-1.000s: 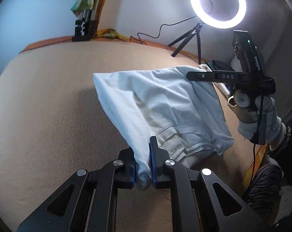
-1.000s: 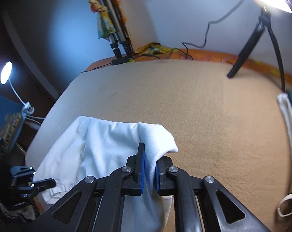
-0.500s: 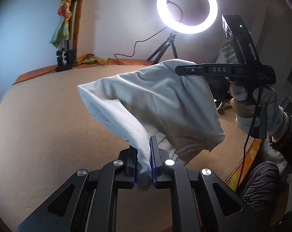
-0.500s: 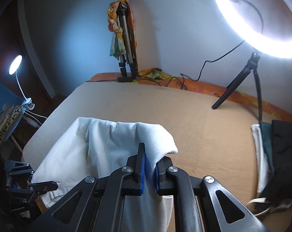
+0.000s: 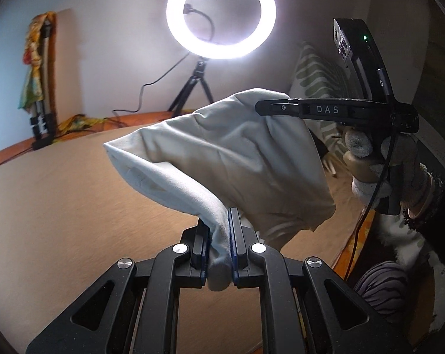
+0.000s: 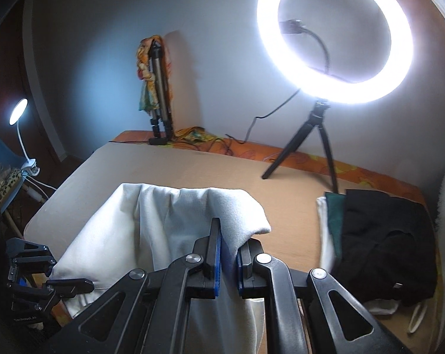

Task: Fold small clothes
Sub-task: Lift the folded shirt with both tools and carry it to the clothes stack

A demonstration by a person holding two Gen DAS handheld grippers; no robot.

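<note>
A small white garment [image 5: 222, 153] hangs in the air above the tan bed cover [image 5: 60, 206], stretched between both grippers. My left gripper [image 5: 218, 236] is shut on one edge of it, with cloth bunched between the blue pads. In the left wrist view the right gripper [image 5: 281, 107] pinches the far upper edge, held by a gloved hand [image 5: 378, 159]. In the right wrist view my right gripper [image 6: 228, 253] is shut on the white garment [image 6: 151, 230], which drapes down to the left, where the left gripper [image 6: 66, 286] holds its other edge.
A lit ring light [image 6: 334, 38] on a small tripod [image 6: 319, 147] stands at the bed's far edge. A folded tripod [image 6: 160, 103] with a colourful cloth leans on the wall. Dark and white clothes [image 6: 381, 242] lie piled at the right. A desk lamp [image 6: 17, 112] glows at the left.
Both grippers have risen with the garment, lifting it off the bed cover into the air. More of the wall and ring light now shows in both views.
</note>
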